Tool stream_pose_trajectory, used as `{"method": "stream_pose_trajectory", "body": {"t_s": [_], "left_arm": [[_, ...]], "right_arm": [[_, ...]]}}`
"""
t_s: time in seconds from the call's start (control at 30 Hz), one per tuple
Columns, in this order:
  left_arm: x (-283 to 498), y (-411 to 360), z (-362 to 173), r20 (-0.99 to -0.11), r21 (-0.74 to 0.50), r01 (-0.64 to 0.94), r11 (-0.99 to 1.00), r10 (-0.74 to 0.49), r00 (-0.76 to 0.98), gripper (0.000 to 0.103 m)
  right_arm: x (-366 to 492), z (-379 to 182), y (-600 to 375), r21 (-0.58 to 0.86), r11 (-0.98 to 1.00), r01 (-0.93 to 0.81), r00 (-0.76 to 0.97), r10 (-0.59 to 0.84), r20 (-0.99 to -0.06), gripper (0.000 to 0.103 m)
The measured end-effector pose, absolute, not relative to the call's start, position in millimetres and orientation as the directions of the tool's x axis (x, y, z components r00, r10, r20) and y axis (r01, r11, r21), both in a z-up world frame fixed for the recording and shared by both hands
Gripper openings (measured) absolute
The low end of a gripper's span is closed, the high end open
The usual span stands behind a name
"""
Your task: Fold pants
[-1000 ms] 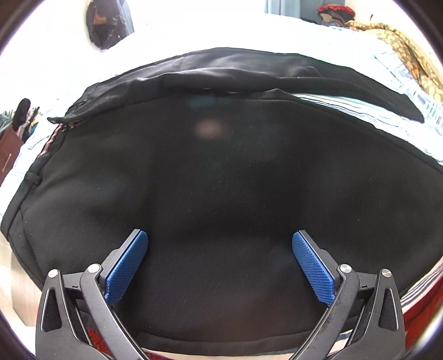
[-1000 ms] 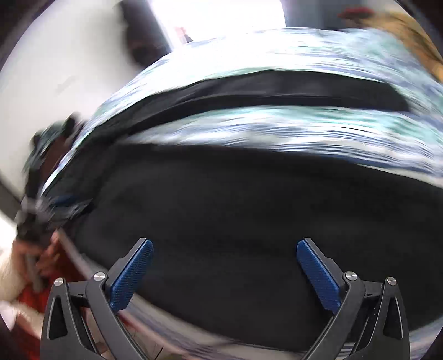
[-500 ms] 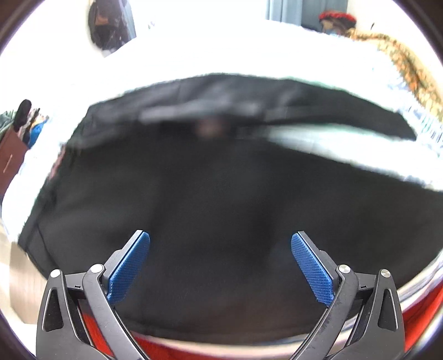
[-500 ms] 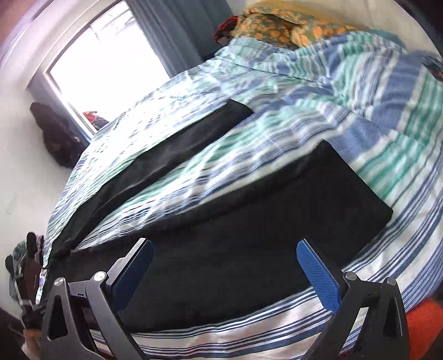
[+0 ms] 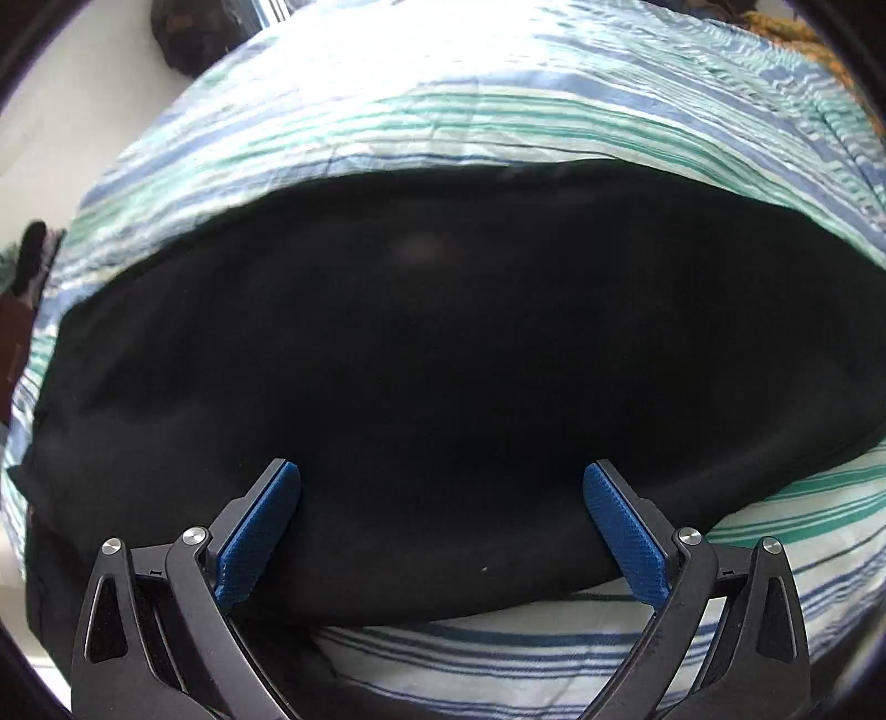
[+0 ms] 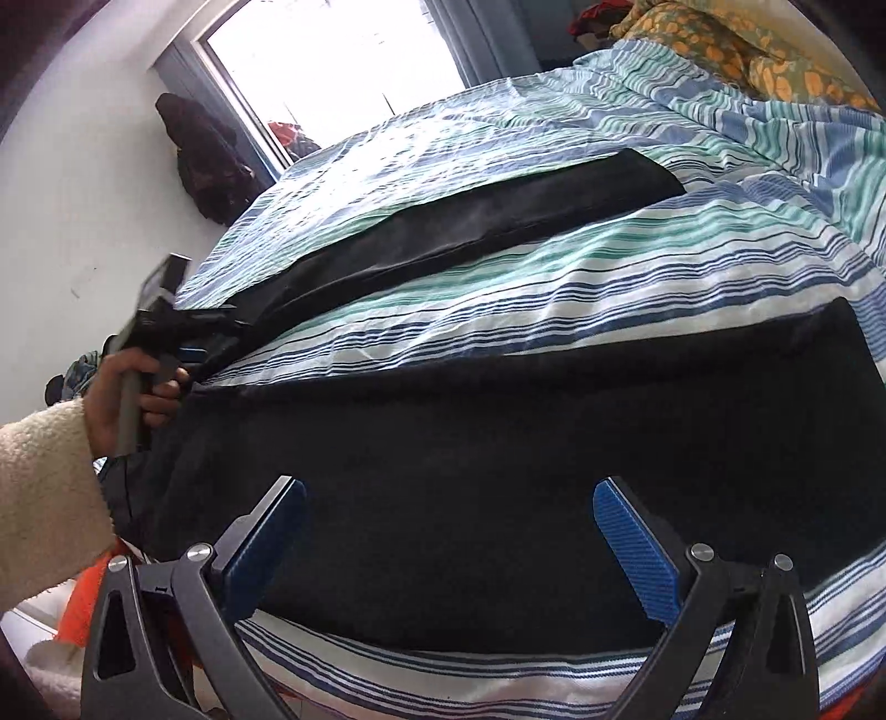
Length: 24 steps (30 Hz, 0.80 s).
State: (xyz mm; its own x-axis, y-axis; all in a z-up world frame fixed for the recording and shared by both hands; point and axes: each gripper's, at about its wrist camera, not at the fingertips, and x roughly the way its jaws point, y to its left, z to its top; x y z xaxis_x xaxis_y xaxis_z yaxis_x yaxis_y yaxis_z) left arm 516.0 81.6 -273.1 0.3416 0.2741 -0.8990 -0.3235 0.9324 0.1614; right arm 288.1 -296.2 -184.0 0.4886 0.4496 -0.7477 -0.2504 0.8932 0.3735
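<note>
The black pants (image 6: 498, 443) lie spread on the striped bedsheet (image 6: 554, 288), the 2 legs splayed apart with a wedge of sheet between them; the far leg (image 6: 470, 221) runs toward the window (image 6: 332, 61). The right gripper (image 6: 448, 540) hovers over the near leg, its blue pads wide apart and holding nothing. The left gripper (image 5: 440, 526), gripped by the left hand (image 6: 130, 393) near the waist end, also stands wide open above dark cloth, empty.

Black fabric pants (image 6: 498, 443) spread flat on striped blue-green bedsheet (image 6: 554, 288); one leg nearer, other leg farther back, sheet between. Yellow patterned pillow (image 6: 720, 50) behind, right. Window (image 6: 332, 55) beyond bed, left.
</note>
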Motion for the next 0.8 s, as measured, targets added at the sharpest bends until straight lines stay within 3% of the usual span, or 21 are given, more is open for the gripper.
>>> {"method": "stream_pose_trajectory", "body": {"t_s": [0.1, 0.27, 0.4, 0.6, 0.8], "left_arm": [[521, 52, -263, -0.907, 0.042, -0.261, 0.964, 0.146, 0.394, 0.101], [554, -5, -270, -0.923, -0.055, -0.246, 0.968, 0.045, 0.382, 0.101], [580, -72, -276, -0.917, -0.071, -0.261, 0.963, 0.04, 0.398, 0.102], [602, -190, -267, -0.919, -0.081, 0.025, 0.996, -0.085, 0.386, 0.102], [561, -154, -234, -0.891, -0.093, -0.028, 0.995, -0.071, 0.449, 0.101]], "right_arm": [[292, -186, -300, 0.395, 0.884, -0.25, 0.479, 0.468, -0.743, 0.103], [303, -188, -302, 0.449, 0.858, -0.251, 0.456, 0.514, -0.726, 0.103], [306, -189, -298, 0.459, 0.85, -0.259, 0.446, 0.527, -0.723, 0.103], [300, -175, -320, 0.448, 0.865, -0.227, 0.541, 0.495, -0.68, 0.103], [302, -171, -340, 0.474, 0.866, -0.155, 0.583, 0.468, -0.664, 0.103]]}}
